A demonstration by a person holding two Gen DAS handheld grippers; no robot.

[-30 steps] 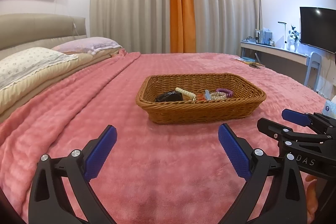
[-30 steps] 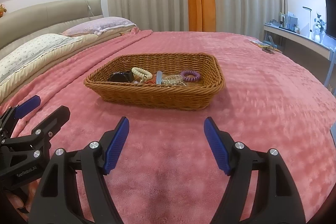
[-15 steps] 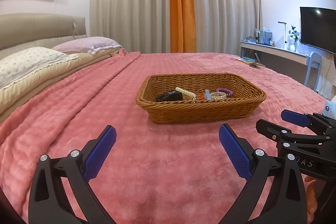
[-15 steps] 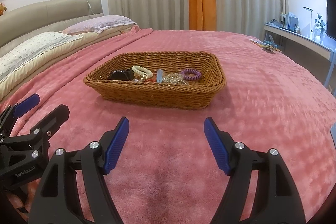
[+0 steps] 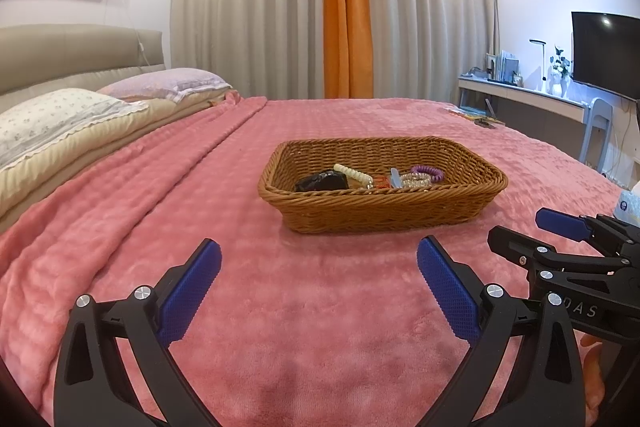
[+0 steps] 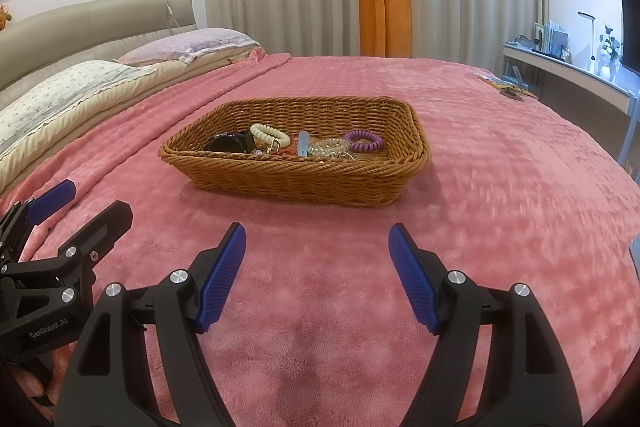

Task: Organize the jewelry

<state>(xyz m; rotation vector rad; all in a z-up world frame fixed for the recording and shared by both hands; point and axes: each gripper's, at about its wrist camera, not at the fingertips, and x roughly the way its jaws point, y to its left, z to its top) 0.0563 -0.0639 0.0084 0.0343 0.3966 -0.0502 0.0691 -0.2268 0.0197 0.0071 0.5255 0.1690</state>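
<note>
A brown wicker basket (image 5: 384, 215) stands on the pink bedspread; it also shows in the right wrist view (image 6: 296, 183). Inside lie a black item (image 6: 232, 143), a cream coil bracelet (image 6: 270, 133), a purple coil band (image 6: 363, 141), a clear beaded bracelet (image 6: 330, 147) and a small blue clip (image 6: 303, 143). My left gripper (image 5: 318, 259) is open and empty, low over the bedspread short of the basket. My right gripper (image 6: 316, 241) is open and empty, beside the left one and also short of the basket. Each gripper shows at the edge of the other's view.
Pillows (image 5: 60, 119) and a padded headboard lie along the left. Curtains hang behind the bed. A desk (image 5: 528, 99) with a lamp and a wall TV stand at the right. Small items (image 6: 506, 87) lie on the bed's far right corner.
The right gripper has risen and moved slightly nearer the basket. The left gripper has barely moved. Both stay open.
</note>
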